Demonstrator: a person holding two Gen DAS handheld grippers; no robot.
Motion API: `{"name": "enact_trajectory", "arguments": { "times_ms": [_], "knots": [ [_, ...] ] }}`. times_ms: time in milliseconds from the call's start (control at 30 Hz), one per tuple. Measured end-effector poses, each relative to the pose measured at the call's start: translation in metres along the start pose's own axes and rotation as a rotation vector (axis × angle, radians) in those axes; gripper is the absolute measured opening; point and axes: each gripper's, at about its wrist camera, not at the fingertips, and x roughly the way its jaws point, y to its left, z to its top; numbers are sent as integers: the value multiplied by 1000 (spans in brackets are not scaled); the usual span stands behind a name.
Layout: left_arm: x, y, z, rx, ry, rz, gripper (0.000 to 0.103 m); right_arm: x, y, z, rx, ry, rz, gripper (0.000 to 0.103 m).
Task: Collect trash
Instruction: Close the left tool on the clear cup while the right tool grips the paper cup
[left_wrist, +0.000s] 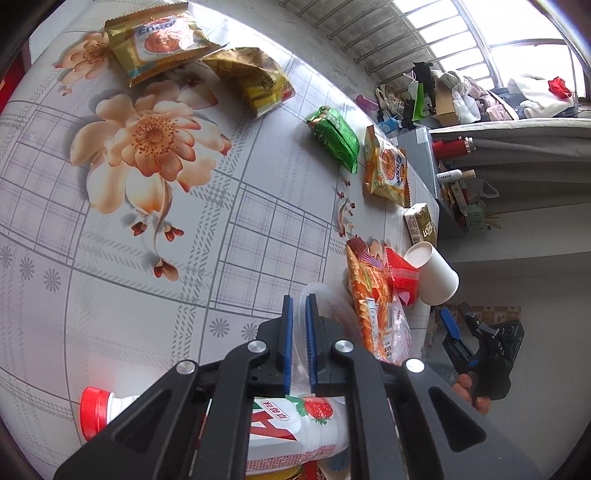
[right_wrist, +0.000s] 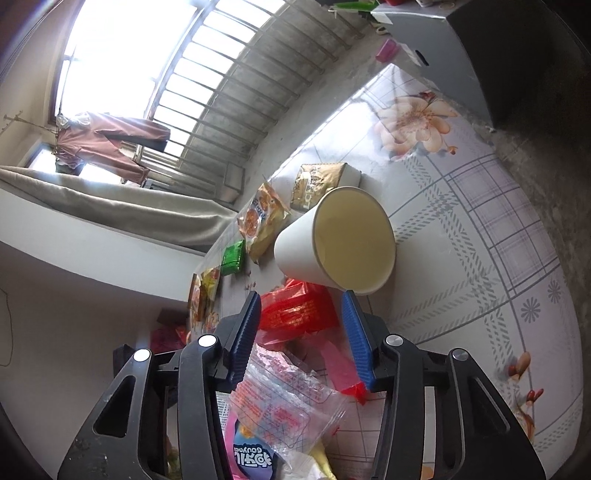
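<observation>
Left fingers (left_wrist: 287, 332) nearly closed, pinching clear plastic film (left_wrist: 325, 306) above strawberry drink bottle (left_wrist: 295, 424). Right fingers (right_wrist: 354, 332) spread wide, gripping nothing, straddling red wrapper (right_wrist: 299, 310) just below tipped paper cup (right_wrist: 332, 240). Snack packets scattered across floral tabletop (left_wrist: 110, 277).

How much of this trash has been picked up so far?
Hardly any. The left gripper pinches clear plastic. The right gripper is open, facing the paper cup. Snack wrappers, a green packet and a bottle lie on the table.
</observation>
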Motion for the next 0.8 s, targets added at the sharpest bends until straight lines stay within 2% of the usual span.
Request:
{"name": "enact_trajectory", "arguments": {
  "times_ms": [67,133,233,433,467,567,633,667,800],
  "knots": [
    [-11,-1,0,17,-57,18,5,1,0,1,0,2,-3,29],
    [-21,-2,0,32,-108,30,5,1,0,2,-2,-1,-7,14],
    [-36,-3,0,44,-179,50,5,0,0,3,-6,-9,-1,3],
    [-68,-9,-7,73,-329,81,4,-10,9,4,-38,-55,1,0],
    [-71,-10,-9,76,-340,82,4,-13,11,4,-43,-67,-6,1],
    [-80,-17,-15,98,-372,95,4,-20,10,9,-36,-99,-19,13],
    [-85,-22,-19,121,-389,99,4,-23,9,13,-35,-119,-34,37],
    [-87,-25,-21,127,-397,98,4,-23,8,15,-34,-132,-52,42],
    [-94,-35,-29,163,-416,91,4,-7,4,25,-30,-109,-77,42]
  ]
}}
